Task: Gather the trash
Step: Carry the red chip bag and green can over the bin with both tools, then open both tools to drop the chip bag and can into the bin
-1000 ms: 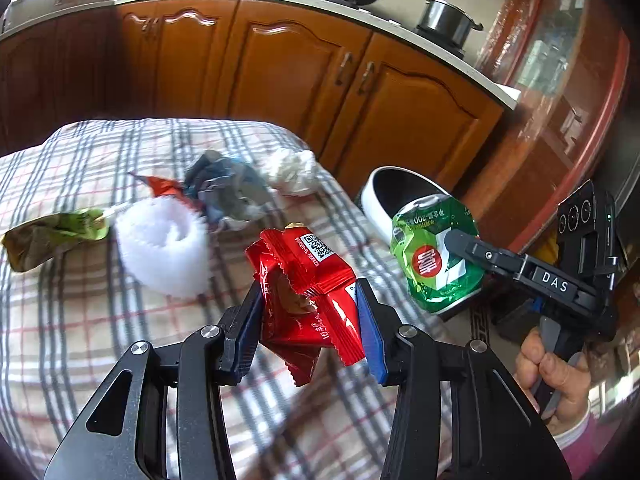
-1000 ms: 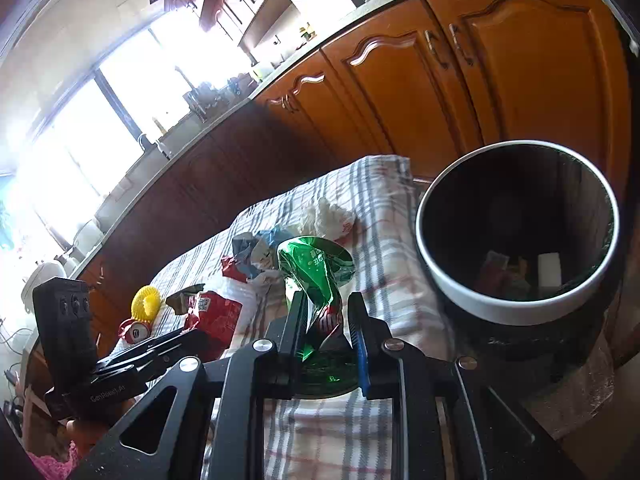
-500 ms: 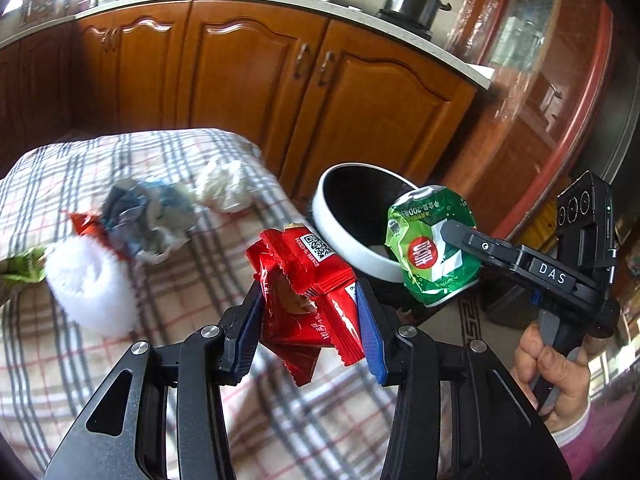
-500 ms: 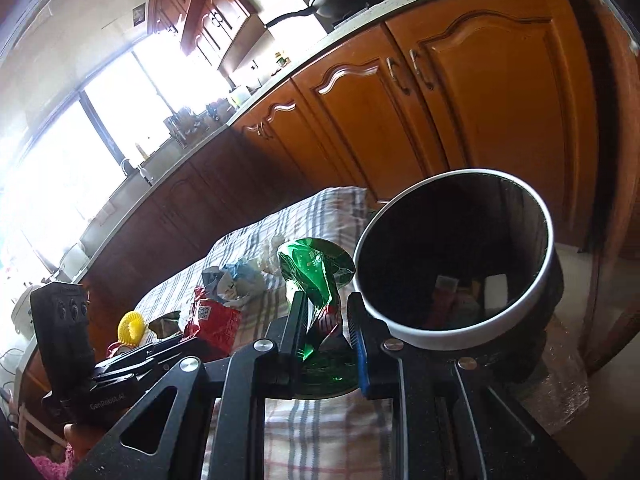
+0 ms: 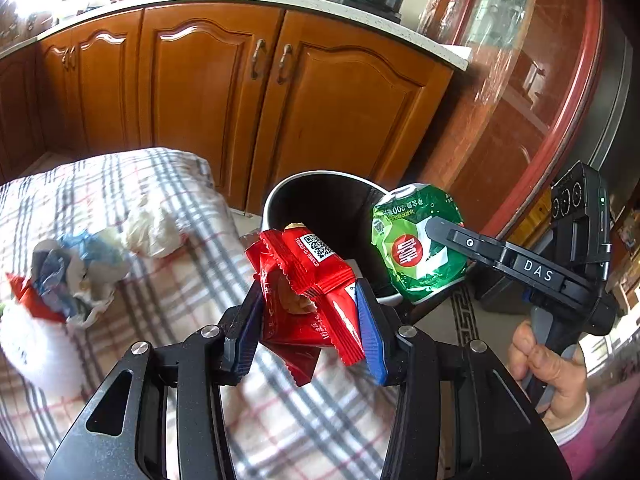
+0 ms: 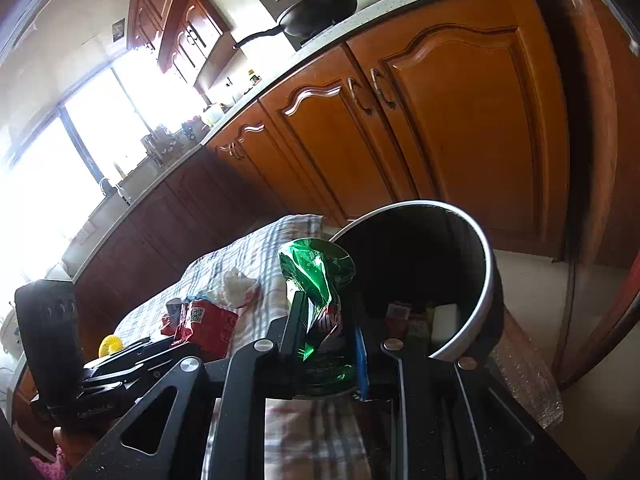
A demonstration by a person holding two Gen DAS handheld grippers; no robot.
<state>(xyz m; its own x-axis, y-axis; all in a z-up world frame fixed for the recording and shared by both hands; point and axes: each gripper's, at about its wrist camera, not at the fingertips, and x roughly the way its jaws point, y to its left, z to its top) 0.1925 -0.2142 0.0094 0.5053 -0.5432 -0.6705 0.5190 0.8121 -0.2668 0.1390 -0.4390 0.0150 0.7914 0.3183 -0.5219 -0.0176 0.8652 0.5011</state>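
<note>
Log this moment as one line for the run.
left gripper: shut on red wrapper | right gripper: shut on green can | bin: near, nothing dropped

Your left gripper (image 5: 310, 330) has a matte black frame, silver round screw heads at its linkage joints, and ribbed blue pads (image 5: 370, 336) on the fingers. Your right gripper (image 6: 326, 350) is built alike, black with silver screws and one blue pad visible; its side reads "DAS" in white. Your right hand (image 5: 554, 376) shows bare skin, white cuff, pink sleeve.
</note>
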